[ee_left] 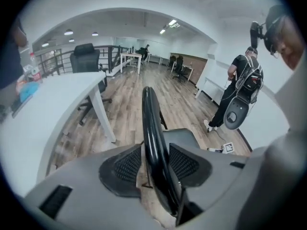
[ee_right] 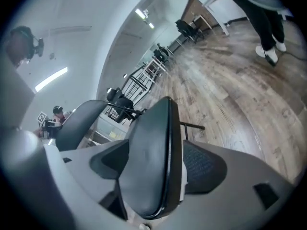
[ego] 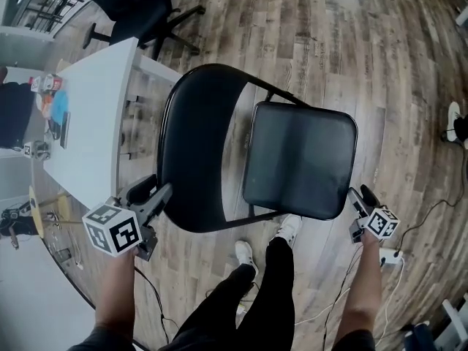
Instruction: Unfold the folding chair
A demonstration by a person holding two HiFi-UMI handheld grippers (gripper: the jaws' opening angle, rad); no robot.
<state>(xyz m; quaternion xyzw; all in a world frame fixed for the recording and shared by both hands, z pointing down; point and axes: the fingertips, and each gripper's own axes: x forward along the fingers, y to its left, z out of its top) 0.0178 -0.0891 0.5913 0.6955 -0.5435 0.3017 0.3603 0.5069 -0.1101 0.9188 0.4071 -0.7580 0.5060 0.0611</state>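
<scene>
A black folding chair stands on the wood floor in front of me, its curved backrest (ego: pixel 201 145) at left and its padded seat (ego: pixel 300 159) swung out to the right. My left gripper (ego: pixel 157 199) is shut on the backrest's near left edge. In the left gripper view that thin black edge (ee_left: pixel 151 119) runs between both mesh pads (ee_left: pixel 127 169) of the left gripper (ee_left: pixel 154 152). My right gripper (ego: pixel 356 196) is shut on the seat's near right corner. The seat (ee_right: pixel 153 143) fills the gap of the right gripper (ee_right: pixel 156 162), and one pad (ee_right: pixel 201 164) presses on it.
A white table (ego: pixel 91 123) stands close on the left with clutter at its far end. A black office chair (ego: pixel 139 6) is beyond it. My own legs and white shoes (ego: pixel 245 258) are under the chair. Cables (ego: pixel 431 210) trail at right. Another person (ee_left: pixel 240 90) stands nearby.
</scene>
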